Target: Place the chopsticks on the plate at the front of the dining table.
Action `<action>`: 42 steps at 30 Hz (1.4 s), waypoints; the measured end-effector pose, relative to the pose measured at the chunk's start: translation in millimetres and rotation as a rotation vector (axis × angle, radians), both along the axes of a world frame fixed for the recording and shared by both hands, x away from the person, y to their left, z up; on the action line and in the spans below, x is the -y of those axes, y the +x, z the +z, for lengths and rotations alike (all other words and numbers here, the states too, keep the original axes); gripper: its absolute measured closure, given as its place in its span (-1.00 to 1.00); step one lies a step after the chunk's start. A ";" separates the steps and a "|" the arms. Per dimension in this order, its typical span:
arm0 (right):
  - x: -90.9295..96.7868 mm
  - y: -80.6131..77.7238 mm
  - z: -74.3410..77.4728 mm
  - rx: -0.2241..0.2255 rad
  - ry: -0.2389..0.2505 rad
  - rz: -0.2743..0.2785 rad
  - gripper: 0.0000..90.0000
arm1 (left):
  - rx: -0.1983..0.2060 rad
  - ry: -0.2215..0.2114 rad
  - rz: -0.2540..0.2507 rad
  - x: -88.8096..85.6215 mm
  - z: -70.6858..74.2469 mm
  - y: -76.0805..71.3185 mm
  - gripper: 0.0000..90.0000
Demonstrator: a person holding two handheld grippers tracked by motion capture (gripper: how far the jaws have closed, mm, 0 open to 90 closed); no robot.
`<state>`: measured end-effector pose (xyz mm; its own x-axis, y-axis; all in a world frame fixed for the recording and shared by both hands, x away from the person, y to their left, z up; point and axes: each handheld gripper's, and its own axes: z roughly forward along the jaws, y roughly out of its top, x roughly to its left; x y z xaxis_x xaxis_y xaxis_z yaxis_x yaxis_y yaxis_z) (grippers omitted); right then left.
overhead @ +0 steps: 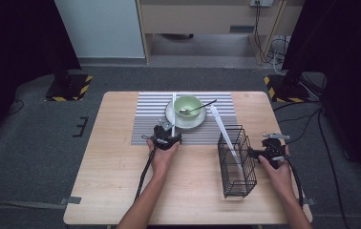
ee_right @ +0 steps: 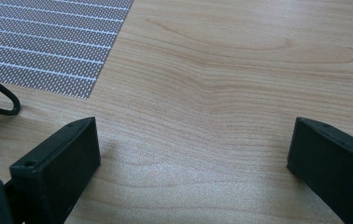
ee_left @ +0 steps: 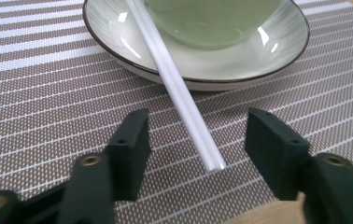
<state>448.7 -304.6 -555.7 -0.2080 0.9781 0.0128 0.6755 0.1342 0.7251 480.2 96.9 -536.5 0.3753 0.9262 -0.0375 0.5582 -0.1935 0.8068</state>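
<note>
Biggest thing first: the wooden table (overhead: 121, 181) with a striped placemat (overhead: 150, 124) laid across its far middle. On the right, near side stands a black wire basket (overhead: 237, 164) with one white chopstick (overhead: 224, 131) leaning out of it toward the far left. On the mat sits a plate (ee_left: 258, 56) holding a green bowl (overhead: 188, 106) (spoon (overhead: 198, 109) inside).

The other white chopstick (ee_left: 184, 105) lies with its far end up on the plate rim and its near end down on the mat, right between the left gripper (ee_left: 195, 140) jaws, which are spread and not touching it. The right gripper (ee_right: 191, 154) is spread wide over bare wood, right of the basket, holding nothing.

Risk, I'd guess: the stick is thin, slick and sloped, so an off-centre squeeze could make it roll or skid off the rim.
</note>
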 end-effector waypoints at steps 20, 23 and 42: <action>-0.1 0.0 0.0 0.000 0.000 -0.001 -0.94 | -0.003 0.119 -0.259 -14.2 23.5 -24.2 -0.69; -0.3 0.0 0.0 0.000 0.000 -0.003 -0.94 | -0.020 0.113 -0.291 -15.3 23.0 -25.4 -0.76; -0.9 0.0 -0.1 0.000 0.000 -0.008 -0.95 | -0.047 0.124 -0.352 -26.2 34.8 -36.7 -0.90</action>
<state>448.7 -303.7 -555.8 -0.1999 0.9797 0.0131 0.6764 0.1283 0.7253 443.5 123.2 -501.7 0.6723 0.7391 0.0417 0.4760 -0.4747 0.7403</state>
